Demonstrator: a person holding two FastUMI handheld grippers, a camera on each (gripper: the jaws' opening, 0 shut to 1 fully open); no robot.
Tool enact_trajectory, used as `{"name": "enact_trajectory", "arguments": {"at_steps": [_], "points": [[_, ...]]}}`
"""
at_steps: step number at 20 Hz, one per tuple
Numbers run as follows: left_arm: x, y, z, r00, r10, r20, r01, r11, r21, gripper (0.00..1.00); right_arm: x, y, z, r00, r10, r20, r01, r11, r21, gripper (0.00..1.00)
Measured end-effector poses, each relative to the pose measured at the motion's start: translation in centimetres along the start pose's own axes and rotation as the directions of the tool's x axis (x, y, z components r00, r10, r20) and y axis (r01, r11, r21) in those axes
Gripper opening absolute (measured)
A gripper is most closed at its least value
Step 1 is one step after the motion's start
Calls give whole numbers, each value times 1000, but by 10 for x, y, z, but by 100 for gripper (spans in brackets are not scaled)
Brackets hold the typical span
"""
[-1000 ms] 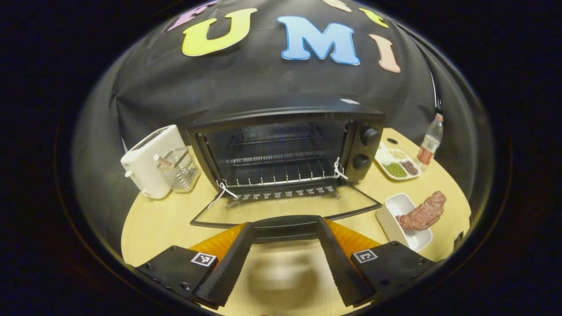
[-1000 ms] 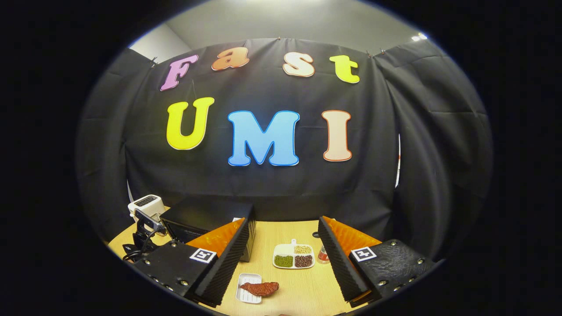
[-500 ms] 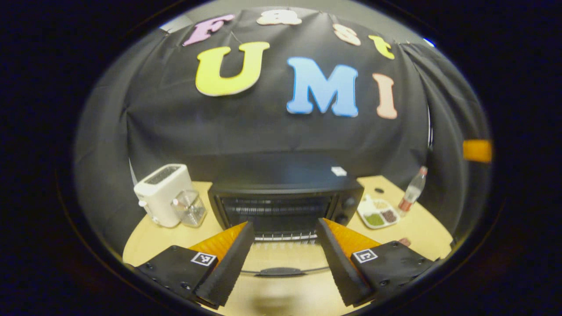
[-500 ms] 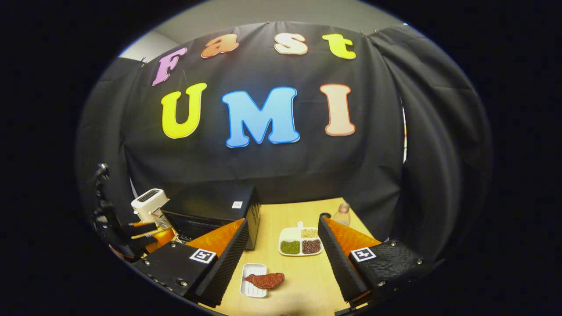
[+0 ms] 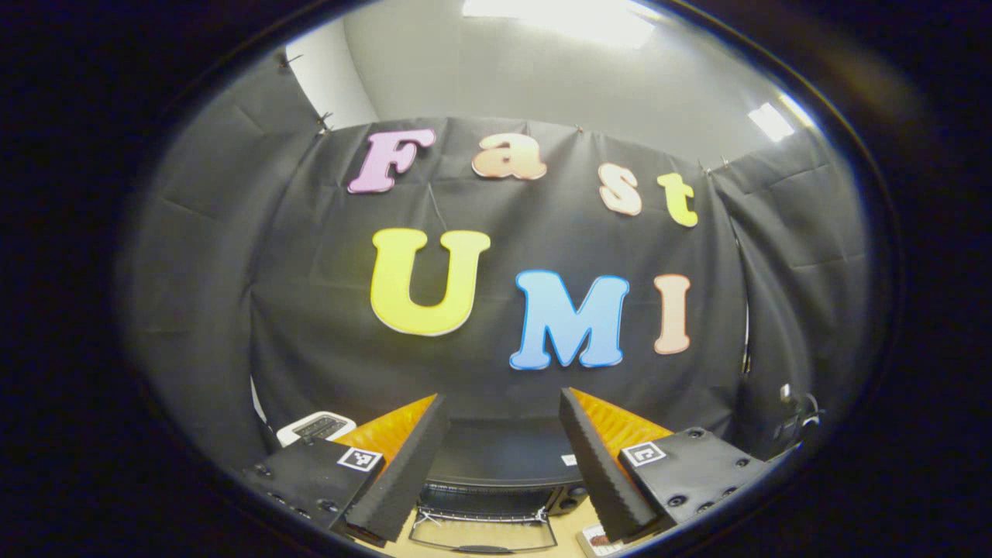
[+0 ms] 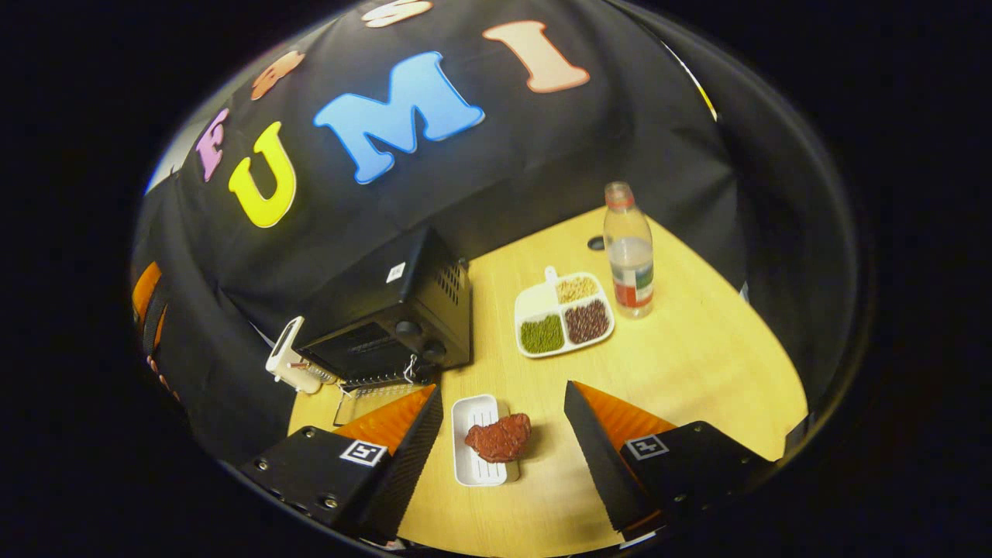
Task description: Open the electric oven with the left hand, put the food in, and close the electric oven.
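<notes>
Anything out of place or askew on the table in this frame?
The meat piece lies half over the rim of its small white tray instead of sitting inside it. The oven door hangs open, as the task expects. No spills.

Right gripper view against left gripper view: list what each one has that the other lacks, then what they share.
Right gripper view's own: the meat, the divided dish of beans and the bottle on the table. Left gripper view's own: the ceiling lights and the grey wall above the cloth. Shared: the oven with its door down, and the toaster beside it.
</notes>
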State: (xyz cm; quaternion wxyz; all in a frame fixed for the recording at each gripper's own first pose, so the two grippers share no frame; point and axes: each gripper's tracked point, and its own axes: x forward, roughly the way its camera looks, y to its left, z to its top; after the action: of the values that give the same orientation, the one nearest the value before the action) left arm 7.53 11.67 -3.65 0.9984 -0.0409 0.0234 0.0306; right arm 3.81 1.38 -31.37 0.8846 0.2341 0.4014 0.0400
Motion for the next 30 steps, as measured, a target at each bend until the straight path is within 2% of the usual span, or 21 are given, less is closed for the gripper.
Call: {"name": "enact_trajectory", "arguments": {"at_steps": [5,10,11,12,13,14,15,16,17,18,19,20,21,24,30], "points": [[-14,-2,9,1000,31,5,-31,999,40,100,44,-21,-48,989,94,-118,-72,982,173,96],[-27,6,3,997,69,-36,-67,996,63,100,75,-24,-85,969,168,-181,-117,958,263,96],[-31,11,3,996,80,-43,-77,995,65,100,79,-27,-90,969,156,-193,-99,956,276,91],[-35,17,-1,994,95,-53,-91,993,70,100,82,-26,-93,965,168,-200,-103,949,298,84],[-39,23,-1,992,111,-61,-107,991,76,100,83,-24,-94,963,177,-202,-105,940,324,83],[-44,27,-2,990,124,-66,-119,990,79,100,83,-23,-93,962,188,-200,-111,932,344,78],[-47,30,-3,989,132,-69,-126,989,79,100,85,-20,-92,960,202,-195,-119,922,368,62],[-51,32,-5,988,136,-72,-130,988,78,100,84,-19,-87,959,216,-183,-131,912,389,54],[-53,33,-6,988,135,-71,-130,988,78,100,89,-14,-89,958,217,-189,-128,910,395,35],[-55,34,-7,988,137,-72,-131,988,78,100,84,-9,-90,950,243,-193,-152,906,395,25],[-55,34,-7,988,134,-73,-129,989,78,100,77,-3,-89,947,260,-190,-172,906,387,31],[-55,32,-7,989,131,-72,-125,989,77,100,63,-11,-76,953,238,-189,-153,913,377,21],[-54,31,-6,990,125,-67,-119,990,75,100,79,-3,-82,955,232,-186,-150,916,372,10],[-52,24,-1,994,99,-52,-95,993,69,100,73,4,-75,955,245,-169,-167,910,378,10],[-48,12,4,999,43,-26,-42,998,48,100,34,40,-40,933,351,-78,-291,864,411,10]]}}
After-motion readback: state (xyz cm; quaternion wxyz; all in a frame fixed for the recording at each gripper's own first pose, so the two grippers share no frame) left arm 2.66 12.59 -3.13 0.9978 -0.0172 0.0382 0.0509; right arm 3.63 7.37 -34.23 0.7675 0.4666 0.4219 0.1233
